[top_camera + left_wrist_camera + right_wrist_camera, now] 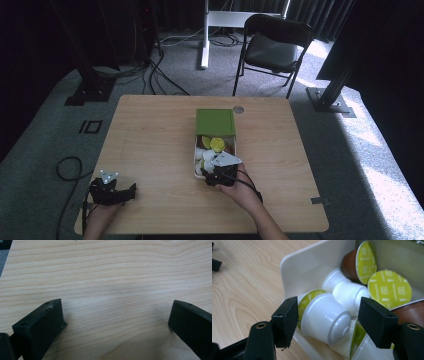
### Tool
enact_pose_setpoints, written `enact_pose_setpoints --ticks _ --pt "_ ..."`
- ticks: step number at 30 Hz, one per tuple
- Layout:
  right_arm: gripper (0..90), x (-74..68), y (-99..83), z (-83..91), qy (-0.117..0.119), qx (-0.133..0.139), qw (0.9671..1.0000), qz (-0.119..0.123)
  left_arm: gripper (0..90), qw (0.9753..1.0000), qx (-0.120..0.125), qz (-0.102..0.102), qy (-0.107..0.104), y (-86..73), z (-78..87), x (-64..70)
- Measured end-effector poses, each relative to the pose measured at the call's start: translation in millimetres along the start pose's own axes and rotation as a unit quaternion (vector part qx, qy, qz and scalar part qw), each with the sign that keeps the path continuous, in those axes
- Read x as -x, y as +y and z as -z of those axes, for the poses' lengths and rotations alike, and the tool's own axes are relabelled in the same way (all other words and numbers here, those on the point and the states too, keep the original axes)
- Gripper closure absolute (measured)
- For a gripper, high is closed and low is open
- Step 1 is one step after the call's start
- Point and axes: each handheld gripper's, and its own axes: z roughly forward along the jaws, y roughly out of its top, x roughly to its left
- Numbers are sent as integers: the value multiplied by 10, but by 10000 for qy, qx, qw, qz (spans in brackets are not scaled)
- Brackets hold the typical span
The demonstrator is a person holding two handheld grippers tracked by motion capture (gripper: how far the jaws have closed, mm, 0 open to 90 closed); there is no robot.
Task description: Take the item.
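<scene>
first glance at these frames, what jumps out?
The white box of coffee capsules at mid-table, its green lid slid toward the far end, draws the eye first. The right tool is at the box's near end, jaws open on either side of a white capsule lying on its side, with green-foil tops behind. The left tool sits open over bare wood at the table's near left corner.

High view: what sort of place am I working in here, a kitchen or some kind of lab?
Probably a lab or recording studio, not a kitchen: black curtains around the space, metal rig stands bolted by the wooden table, loose cables on grey carpet, and a folding chair.
</scene>
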Motion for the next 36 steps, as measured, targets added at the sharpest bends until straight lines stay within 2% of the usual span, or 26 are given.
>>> enact_pose_setpoints --ticks 2,7,21,24,36 --pt "356 -4 -25 -23 -77 -69 9999 7 10 10000 0 2 0 0 0 0" --pt "365 12 -62 -63 3 -185 9998 -98 10 10000 -3 -1 0 0 0 0" --pt "395 23 -54 -58 116 -193 9997 -53 10 10000 1 1 1 0 0 0" --pt "395 21 -36 -26 145 -153 9998 -16 10 10000 1 3 1 0 0 0" --pt "395 123 93 150 265 149 9994 -142 10 10000 1 2 1 0 0 0"
